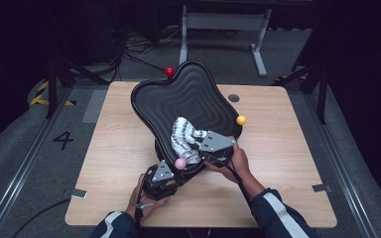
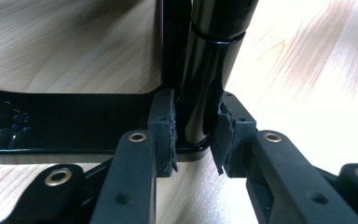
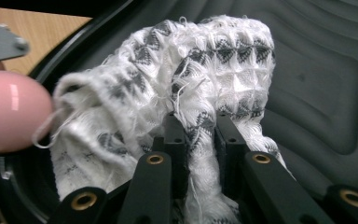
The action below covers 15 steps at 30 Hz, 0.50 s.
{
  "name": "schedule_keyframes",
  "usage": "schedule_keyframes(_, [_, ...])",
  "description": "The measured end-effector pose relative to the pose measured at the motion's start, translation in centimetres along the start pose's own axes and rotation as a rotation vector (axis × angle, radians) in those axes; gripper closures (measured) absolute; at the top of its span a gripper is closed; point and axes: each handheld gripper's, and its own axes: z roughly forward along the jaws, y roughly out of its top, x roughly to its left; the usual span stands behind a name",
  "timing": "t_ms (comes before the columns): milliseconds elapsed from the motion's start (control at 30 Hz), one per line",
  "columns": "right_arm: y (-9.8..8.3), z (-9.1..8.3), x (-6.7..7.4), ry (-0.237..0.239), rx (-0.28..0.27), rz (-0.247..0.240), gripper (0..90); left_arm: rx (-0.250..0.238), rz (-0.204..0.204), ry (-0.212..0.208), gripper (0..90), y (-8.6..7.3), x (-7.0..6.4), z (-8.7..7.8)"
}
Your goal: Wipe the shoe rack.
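A large black ridged tray (image 1: 154,101) stands tilted on a black stand over the wooden table. A white and grey knitted cloth (image 1: 184,136) lies bunched on its lower part. My right gripper (image 1: 204,148) is shut on a fold of the cloth (image 3: 200,126), which fills the gap between its pads. My left gripper (image 1: 164,174) sits under the tray's near edge, shut on the black upright post (image 2: 209,70) of the stand, just above the stand's flat black base (image 2: 74,123). A pink ball (image 1: 180,163) on the tray's rim sits close to both grippers.
A red ball (image 1: 169,71) and a yellow ball (image 1: 241,120) also sit on the tray's rim. The wooden table (image 1: 287,163) has bare room to the left and right of the stand. A white frame (image 1: 223,22) stands on the floor behind.
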Motion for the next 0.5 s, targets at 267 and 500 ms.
schedule_keyframes(267, [-1.4,-0.3,-3.6,-0.083,0.039,0.069,78.9,-0.001,0.000,-0.006,70.8,0.0,0.1,0.0])
schedule_keyframes(500, [-2.5,-0.7,-5.5,-0.157,0.084,0.096,78.9,0.001,0.001,-0.002,70.8,0.0,0.0,0.0])
